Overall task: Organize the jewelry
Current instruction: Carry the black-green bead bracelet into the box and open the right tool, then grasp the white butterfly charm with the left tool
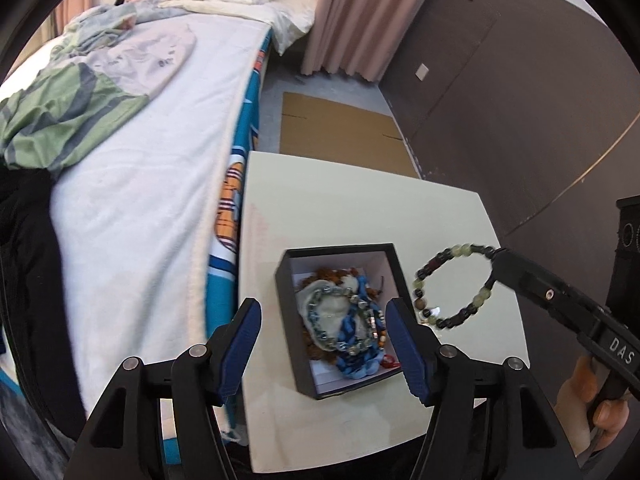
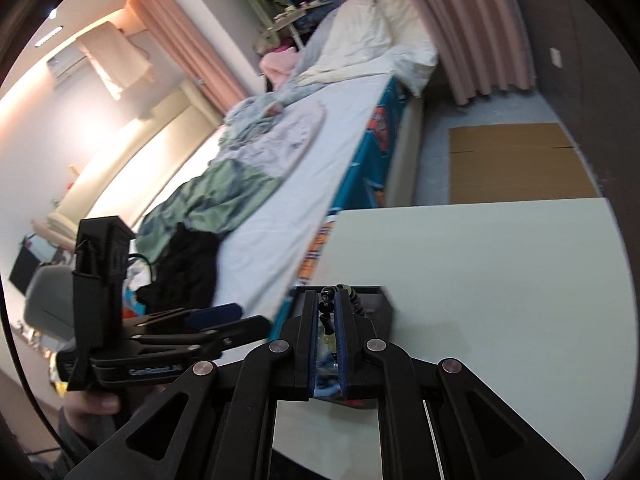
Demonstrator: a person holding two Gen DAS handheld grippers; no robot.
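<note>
A bedroom is filling the background, with a long bed under a white sheet (image 1: 132,184) lying beside pink pleated curtains (image 1: 352,16) and a dark brown panelled wall (image 1: 520,92). Crumpled green and grey bedding (image 1: 60,120) is lying on the sheet, and a flattened brown cardboard sheet (image 1: 340,128) is lying on the grey floor beyond the table. A square white table (image 1: 360,208) is standing just beside the bed's blue patterned edge.

On the table a small black rectangular box with a white lining (image 1: 340,320) is sitting open, holding a tangle of jewelry: a blue beaded string (image 1: 352,340), a clear grey-green bead bracelet (image 1: 340,316) and brown beads beneath.

The left gripper (image 1: 324,344) is hanging over the box with its blue-padded jaws standing wide apart and nothing between them.

The right gripper (image 2: 328,340), held in a hand (image 1: 596,404) at the lower right, is pinching its jaws nearly closed on a round bracelet of dark and pale green beads (image 1: 452,284). That bracelet is dangling in the air above the table, just to the right of the box and clear of its rim.
</note>
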